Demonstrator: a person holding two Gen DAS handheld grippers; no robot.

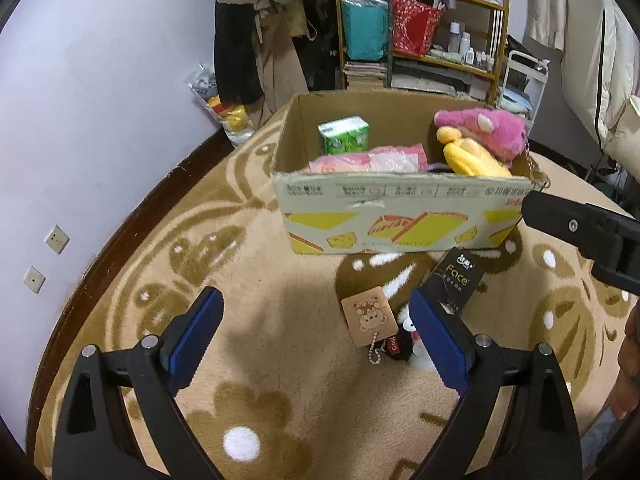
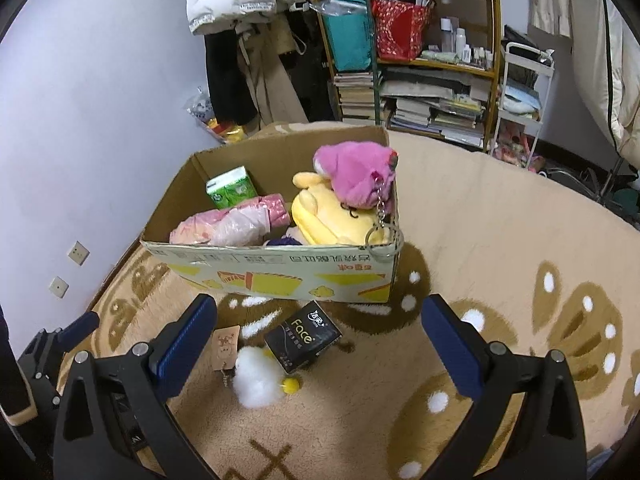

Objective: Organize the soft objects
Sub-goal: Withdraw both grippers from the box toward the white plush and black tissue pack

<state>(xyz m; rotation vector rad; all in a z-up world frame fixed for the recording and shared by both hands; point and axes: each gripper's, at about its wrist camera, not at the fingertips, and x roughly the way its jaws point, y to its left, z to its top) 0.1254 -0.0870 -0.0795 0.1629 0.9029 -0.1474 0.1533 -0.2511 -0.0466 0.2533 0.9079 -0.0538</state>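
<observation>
A cardboard box (image 1: pixel 384 216) (image 2: pixel 280 272) stands on the carpet. It holds a pink plush (image 1: pixel 484 132) (image 2: pixel 352 176), a yellow plush (image 1: pixel 472 156) (image 2: pixel 324 216), a green tissue pack (image 1: pixel 344 136) (image 2: pixel 232 192) and a pink bag (image 1: pixel 372 160) (image 2: pixel 232 224). In front of it lie a black Face tissue pack (image 1: pixel 456 276) (image 2: pixel 304 336), a small plush with a bear tag (image 1: pixel 370 316) (image 2: pixel 226 346) and a white fluffy body (image 2: pixel 256 376). My left gripper (image 1: pixel 316 336) is open above the tag. My right gripper (image 2: pixel 320 344) is open above the black pack.
A shelf (image 2: pixel 416 60) with bags, books and bottles stands behind the box, beside hanging coats (image 2: pixel 248 40). A white cart (image 2: pixel 524 92) is at the right. The wall (image 1: pixel 80 120) with sockets is at the left. The patterned carpet (image 2: pixel 500 240) stretches right.
</observation>
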